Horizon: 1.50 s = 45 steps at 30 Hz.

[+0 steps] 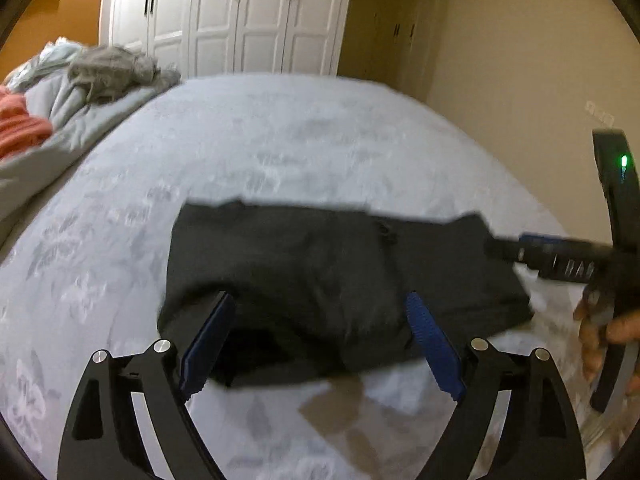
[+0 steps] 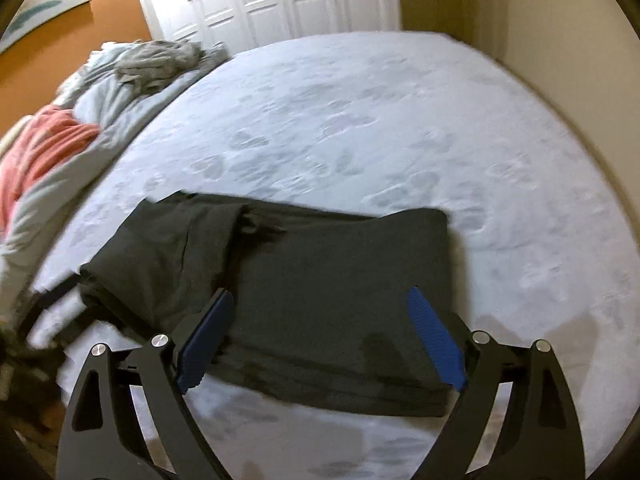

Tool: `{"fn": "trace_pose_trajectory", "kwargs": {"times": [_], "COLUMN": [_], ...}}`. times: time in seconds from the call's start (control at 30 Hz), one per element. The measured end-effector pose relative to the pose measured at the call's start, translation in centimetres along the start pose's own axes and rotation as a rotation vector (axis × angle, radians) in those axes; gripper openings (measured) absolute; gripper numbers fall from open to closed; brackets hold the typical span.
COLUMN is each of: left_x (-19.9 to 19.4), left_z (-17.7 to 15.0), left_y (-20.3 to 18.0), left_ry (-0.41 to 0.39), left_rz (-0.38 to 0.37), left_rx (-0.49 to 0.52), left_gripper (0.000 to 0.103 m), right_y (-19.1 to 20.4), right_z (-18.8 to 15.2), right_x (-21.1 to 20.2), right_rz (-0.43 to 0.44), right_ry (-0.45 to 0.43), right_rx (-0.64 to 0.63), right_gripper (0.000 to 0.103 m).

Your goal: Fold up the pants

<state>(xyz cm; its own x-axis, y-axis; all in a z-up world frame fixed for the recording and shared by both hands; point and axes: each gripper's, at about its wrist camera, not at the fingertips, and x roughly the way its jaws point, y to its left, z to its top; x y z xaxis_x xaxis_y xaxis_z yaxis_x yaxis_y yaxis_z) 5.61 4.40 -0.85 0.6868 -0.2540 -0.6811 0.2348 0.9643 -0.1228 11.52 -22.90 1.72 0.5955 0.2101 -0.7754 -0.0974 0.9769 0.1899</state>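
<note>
Pants (image 2: 320,300): dark charcoal, no pattern. Bedspread (image 2: 360,128): pale lavender-grey with a faint tonal floral print. Left gripper (image 1: 320,340) and right gripper (image 2: 320,336): black frames, blue ribbed finger pads (image 2: 436,340), silver pivot pins. Crumpled blanket (image 2: 160,60): grey. Duvet (image 2: 104,108): light grey-blue. Towel (image 2: 44,140): coral-pink. Wardrobe doors (image 1: 240,16): white, dark handles. Wall (image 1: 520,60): cream.

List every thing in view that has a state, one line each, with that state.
Pants: folded into a flat dark bundle, lying on the bed.
Left claw: open, empty, over the near edge of the pants.
Right claw: open, empty, over the pants.
Bed: cover spread flat.
Blankets: crumpled in a heap along the bed's far-left side.
Wardrobe doors: shut.
</note>
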Motion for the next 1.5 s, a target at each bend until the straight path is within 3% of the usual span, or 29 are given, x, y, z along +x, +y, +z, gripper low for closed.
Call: {"fn": "trace_pose_trajectory", "kwargs": {"times": [0.27,0.37,0.47,0.53,0.6,0.67,0.7,0.77,0.87,0.93,1.0,1.07,1.17,1.23,1.33,1.4,1.5], "left_x": [-1.1,-1.2,-1.9,-2.3,-2.6,-2.8,-2.8,-3.0,-3.2,-3.2,-2.9,-2.3,-1.1,-0.3,0.6,1.1,1.8], "left_z": [1.1,1.5,1.6,1.7,1.7,1.7,1.8,1.7,1.6,1.5,1.3,1.2,0.9,0.6,0.3,0.1,-0.1], "left_y": [4.8,5.2,4.5,4.1,3.9,3.8,3.7,3.5,3.2,2.9,2.5,2.3,1.9,1.6,1.4,1.2,1.2], "left_ry": [-0.012,-0.016,-0.035,-0.048,-0.06,-0.06,-0.06,-0.06,-0.06,-0.061,-0.057,-0.046,-0.011,0.02,0.038,0.045,0.062], "left_rz": [0.066,0.056,0.084,0.101,0.097,0.089,0.081,0.071,0.061,0.055,0.064,0.072,0.074,0.067,0.075,0.096,0.1], "left_rx": [-0.175,-0.193,-0.15,-0.122,-0.112,-0.108,-0.105,-0.101,-0.097,-0.091,-0.077,-0.068,-0.065,-0.069,-0.058,-0.038,-0.036], "left_gripper": [0.085,0.085,0.085,0.085,0.085,0.085,0.085,0.085,0.085,0.085,0.085,0.085,0.085,0.085,0.085,0.085,0.085], "right_y": [3.7,5.2,6.8,7.7,8.1,8.4,8.8,9.3,9.8,8.8,7.2,4.7,-1.1,-3.5,-3.8,-3.8,-4.1], "right_z": [-0.2,-0.5,-0.9,-1.0,-0.9,-0.6,-0.2,0.9,3.4,4.9,5.0,4.1,0.5,-0.8,0.6,1.1,0.6], "right_x": [5.9,7.9,9.3,9.8,10.0,9.8,9.1,7.5,2.4,-1.4,-3.1,-2.6,3.2,4.3,2.5,1.5,2.6], "right_rz": [0.221,0.258,0.244,0.209,0.228,0.232,0.258,0.296,0.312,0.242,0.141,0.02,-0.138,-0.082,-0.004,-0.032,-0.019], "right_ry": [0.132,0.173,0.169,0.133,0.122,0.115,0.108,0.09,-0.004,-0.071,-0.085,-0.061,0.1,0.12,0.092,0.044,0.09], "right_rx": [0.072,0.084,0.068,0.075,0.098,0.098,0.083,0.053,-0.02,-0.067,-0.114,-0.133,-0.068,0.028,0.083,0.063,0.08], "right_gripper": [0.087,0.086,0.085,0.076,0.041,0.019,0.014,0.012,0.012,0.012,0.013,0.016,0.017,0.017,0.021,0.059,0.061]}}
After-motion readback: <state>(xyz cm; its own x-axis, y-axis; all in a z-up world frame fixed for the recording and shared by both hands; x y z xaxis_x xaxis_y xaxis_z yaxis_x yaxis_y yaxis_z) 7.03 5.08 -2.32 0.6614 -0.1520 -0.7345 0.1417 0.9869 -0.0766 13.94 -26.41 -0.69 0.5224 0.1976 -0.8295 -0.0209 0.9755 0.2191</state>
